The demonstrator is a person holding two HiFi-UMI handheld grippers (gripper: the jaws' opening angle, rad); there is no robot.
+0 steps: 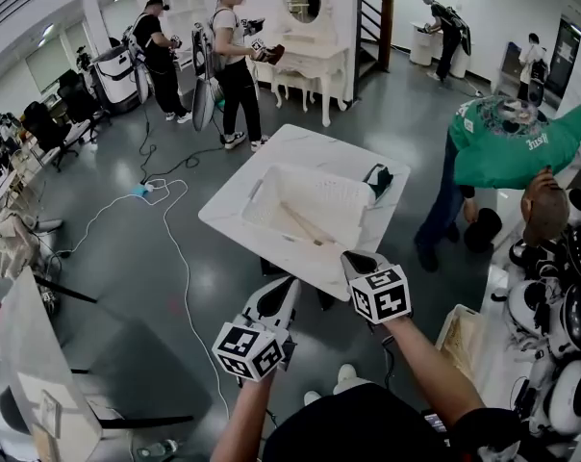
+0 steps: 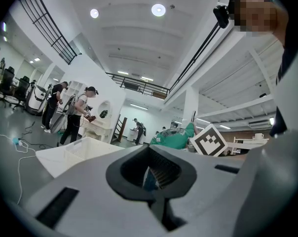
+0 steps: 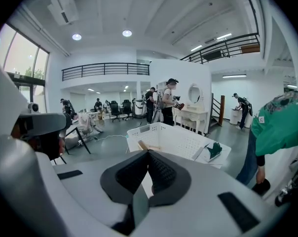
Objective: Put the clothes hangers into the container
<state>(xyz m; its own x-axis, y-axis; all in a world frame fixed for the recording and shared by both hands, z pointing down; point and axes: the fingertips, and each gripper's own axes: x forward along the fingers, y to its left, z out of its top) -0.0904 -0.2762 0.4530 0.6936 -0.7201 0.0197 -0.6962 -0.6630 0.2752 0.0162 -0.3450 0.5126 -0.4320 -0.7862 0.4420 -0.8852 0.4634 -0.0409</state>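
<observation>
A white perforated basket stands on a white table in the head view. Inside it a wooden clothes hanger lies slantwise. The right gripper view shows the same basket with the hanger in it. My left gripper hangs below the table's near edge, jaws shut and empty. My right gripper is at the near edge, just short of the basket, shut with nothing held. The left gripper view shows the basket off to the left of my left gripper.
A dark green item lies on the table right of the basket. A person in a green shirt bends over at the right. White cables trail on the floor at left. Two people stand by a white dresser behind.
</observation>
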